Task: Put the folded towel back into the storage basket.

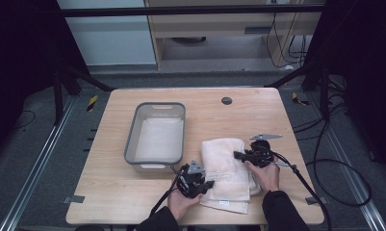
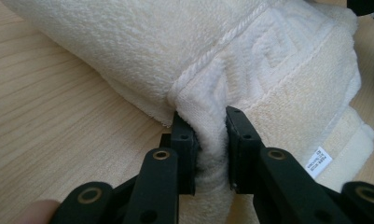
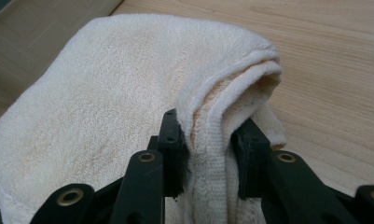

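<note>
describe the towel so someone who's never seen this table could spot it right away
On the wooden table, look right of the grey bin, near the front edge. The folded cream towel lies there, pinched by a hand-held gripper at each side; it is the table's sole soft cloth.

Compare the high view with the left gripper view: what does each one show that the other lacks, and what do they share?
High view alone: the grey bin beside the towel, the right gripper at the towel's right side, and both of the person's forearms.

Left gripper view alone: the towel's twisted cord trim, its woven key-pattern band, and the jaws pressed on a pinched fold.

Both: the folded cream towel with its small white label, the left gripper and the wooden table.
</note>
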`<state>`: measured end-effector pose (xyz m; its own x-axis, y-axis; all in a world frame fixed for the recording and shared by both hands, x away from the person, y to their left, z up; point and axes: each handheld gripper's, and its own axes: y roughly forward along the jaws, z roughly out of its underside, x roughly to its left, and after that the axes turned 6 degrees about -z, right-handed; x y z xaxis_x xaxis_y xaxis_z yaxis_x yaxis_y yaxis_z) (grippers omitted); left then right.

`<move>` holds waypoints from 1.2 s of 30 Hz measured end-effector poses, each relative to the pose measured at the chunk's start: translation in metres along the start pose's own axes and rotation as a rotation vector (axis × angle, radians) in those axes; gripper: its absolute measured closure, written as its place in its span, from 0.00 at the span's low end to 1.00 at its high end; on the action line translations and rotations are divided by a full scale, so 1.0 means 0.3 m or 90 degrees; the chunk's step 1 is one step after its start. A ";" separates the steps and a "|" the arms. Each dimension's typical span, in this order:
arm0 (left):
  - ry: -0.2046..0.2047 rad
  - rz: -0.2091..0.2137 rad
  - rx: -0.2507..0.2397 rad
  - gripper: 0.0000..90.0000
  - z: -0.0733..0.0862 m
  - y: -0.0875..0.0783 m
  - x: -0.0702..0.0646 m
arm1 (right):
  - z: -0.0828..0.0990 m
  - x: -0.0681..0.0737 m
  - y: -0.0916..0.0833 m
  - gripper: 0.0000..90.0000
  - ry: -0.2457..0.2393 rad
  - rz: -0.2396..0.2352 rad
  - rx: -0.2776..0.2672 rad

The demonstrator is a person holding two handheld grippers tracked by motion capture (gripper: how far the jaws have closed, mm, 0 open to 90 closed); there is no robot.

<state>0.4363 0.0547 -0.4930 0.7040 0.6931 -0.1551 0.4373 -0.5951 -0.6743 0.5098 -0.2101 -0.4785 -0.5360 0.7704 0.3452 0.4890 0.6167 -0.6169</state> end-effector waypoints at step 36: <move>0.014 0.029 -0.129 0.85 -0.109 -0.222 -0.013 | -0.107 0.140 -0.192 0.77 -0.062 -0.006 -0.128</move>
<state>0.4227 0.0783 -0.4240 0.7369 0.6555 -0.1650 0.5063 -0.6970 -0.5079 0.4812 -0.2079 -0.4058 -0.5997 0.7517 0.2746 0.6058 0.6506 -0.4579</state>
